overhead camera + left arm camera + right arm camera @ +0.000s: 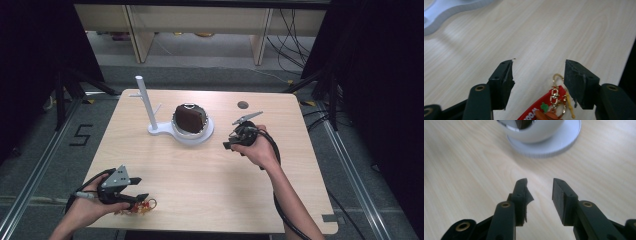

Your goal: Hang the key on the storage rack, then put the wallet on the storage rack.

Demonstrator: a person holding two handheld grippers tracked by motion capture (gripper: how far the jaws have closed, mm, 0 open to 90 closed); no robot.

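A pale wood-grain counter [210,175] with rounded corners fills the middle of the high view, smooth and matte. Above centre stands a white stand [165,127], a flat glossy base with a round dish at one end and a slim upright post with short side pegs at the other. In the dish sits a dark brown, rounded-off purse [190,118] edged with a shiny metal rim. In the right tool view the dish appears at the top as a smooth white bowl on a ridged disc [544,135]. At the lower left of the high view the left tool [142,189] is held low over the counter's near edge, its black jaws apart. Between and just beneath them, in the left tool view, lies a keychain [549,105]: a red rubbery tag with white lettering and a small green and orange figure, on a gold chain and hook. The right tool [229,142], right of centre in the high view, points toward the stand; its rough black jaws stand apart with bare counter between them.
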